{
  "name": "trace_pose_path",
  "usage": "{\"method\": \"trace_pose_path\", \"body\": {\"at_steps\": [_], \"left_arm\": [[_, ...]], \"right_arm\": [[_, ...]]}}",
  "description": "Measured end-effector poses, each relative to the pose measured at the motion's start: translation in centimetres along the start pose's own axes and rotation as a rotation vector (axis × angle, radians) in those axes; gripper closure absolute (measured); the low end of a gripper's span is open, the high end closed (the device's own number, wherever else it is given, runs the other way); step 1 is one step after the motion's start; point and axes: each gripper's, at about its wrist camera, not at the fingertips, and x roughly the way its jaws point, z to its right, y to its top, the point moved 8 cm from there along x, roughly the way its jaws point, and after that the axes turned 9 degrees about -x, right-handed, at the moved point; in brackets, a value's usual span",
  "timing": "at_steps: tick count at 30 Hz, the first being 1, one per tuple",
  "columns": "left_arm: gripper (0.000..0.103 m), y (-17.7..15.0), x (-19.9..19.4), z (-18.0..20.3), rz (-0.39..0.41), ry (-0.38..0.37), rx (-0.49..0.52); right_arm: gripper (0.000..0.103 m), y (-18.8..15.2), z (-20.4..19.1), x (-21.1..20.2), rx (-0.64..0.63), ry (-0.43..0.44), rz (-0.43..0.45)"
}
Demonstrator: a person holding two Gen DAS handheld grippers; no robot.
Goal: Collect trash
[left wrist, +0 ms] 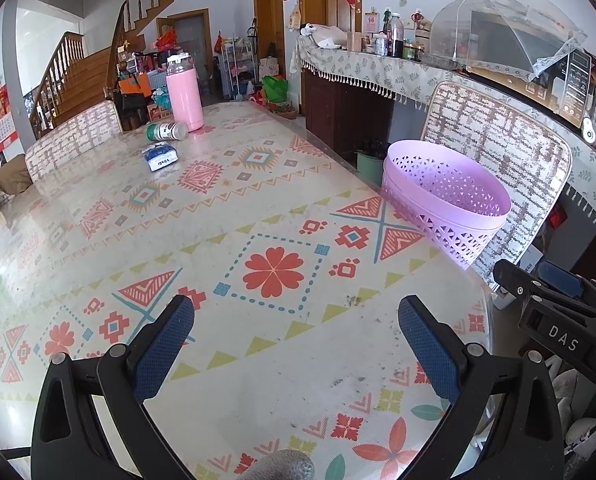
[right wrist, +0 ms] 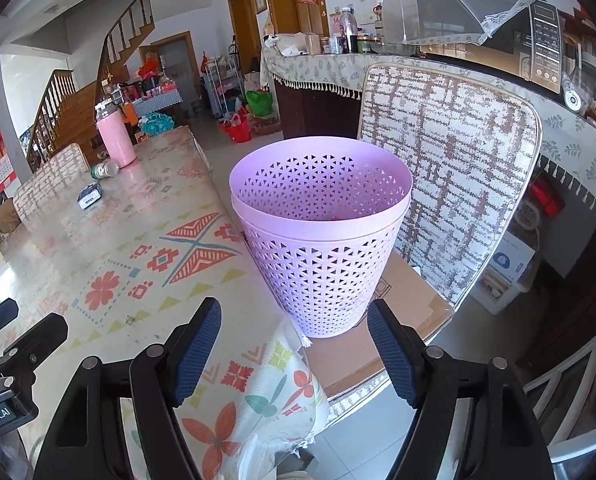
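A lilac perforated waste basket (right wrist: 322, 240) stands on a cardboard box on a chair beside the table; something red shows inside it. In the left wrist view the same basket (left wrist: 446, 200) sits past the table's right edge. Far down the table lie a small blue-and-white packet (left wrist: 160, 157) and a toppled green-capped bottle (left wrist: 167, 131). My left gripper (left wrist: 296, 320) is open over the patterned tablecloth with nothing between its fingers. My right gripper (right wrist: 294, 328) is open, just short of the basket's base, holding nothing.
A tall pink flask (left wrist: 184, 94) stands at the table's far end. Chairs with woven covers (right wrist: 446, 176) flank the table. A sideboard (left wrist: 378, 68) with jars, a mesh food cover and a microwave runs along the right. The other gripper's body (left wrist: 558, 312) shows at right.
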Motion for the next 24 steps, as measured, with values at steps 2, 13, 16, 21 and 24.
{"method": "trace_pose_path", "body": {"at_steps": [2,13,16,21,24], "left_arm": [[0.001,-0.02,0.04,-0.05,0.000,0.000,-0.001],[0.001,-0.04,0.12,-0.02,-0.004,-0.001,0.000],[0.001,0.00,0.11,0.01,-0.004,0.000,0.001],[0.001,0.02,0.12,0.05,-0.004,0.000,0.001],[0.001,0.03,0.12,0.07,-0.004,0.001,0.001]], "right_arm": [[0.023,-0.01,-0.10,0.05,0.000,0.000,-0.001],[0.023,0.00,-0.12,0.07,-0.001,0.000,-0.001],[0.023,-0.01,-0.15,0.06,0.000,0.000,0.000],[0.023,0.02,-0.21,0.08,-0.002,0.001,0.000],[0.023,0.00,-0.31,0.17,-0.001,0.003,0.000]]}}
